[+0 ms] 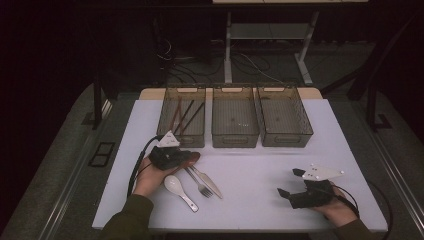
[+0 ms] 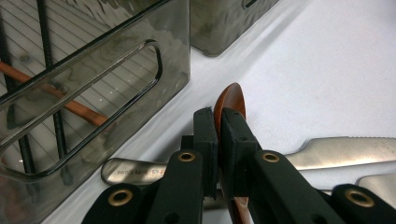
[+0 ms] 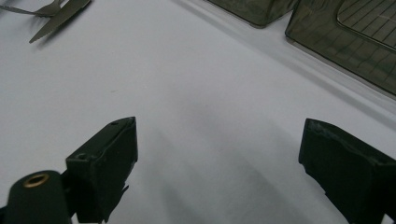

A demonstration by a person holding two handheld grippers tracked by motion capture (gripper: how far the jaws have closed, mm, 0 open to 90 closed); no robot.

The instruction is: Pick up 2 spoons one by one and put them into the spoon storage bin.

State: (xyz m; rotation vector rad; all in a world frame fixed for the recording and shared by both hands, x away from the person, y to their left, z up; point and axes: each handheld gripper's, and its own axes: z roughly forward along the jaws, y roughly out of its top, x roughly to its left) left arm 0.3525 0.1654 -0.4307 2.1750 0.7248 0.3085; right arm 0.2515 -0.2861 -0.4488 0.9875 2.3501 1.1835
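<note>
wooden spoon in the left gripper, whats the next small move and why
Probably lift it straight up off the table. The left gripper is shut on the wooden spoon, which lies low beside the knife, in front of the left bin with its chopsticks. Lifting first should clear the bin's wall.

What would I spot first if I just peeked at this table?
Probably the left tool, pinching a brown wooden spoon just in front of the left bin with chopsticks inside. Beside it lie a white spoon, fork and knife, while the right tool sits open over bare white table.
</note>
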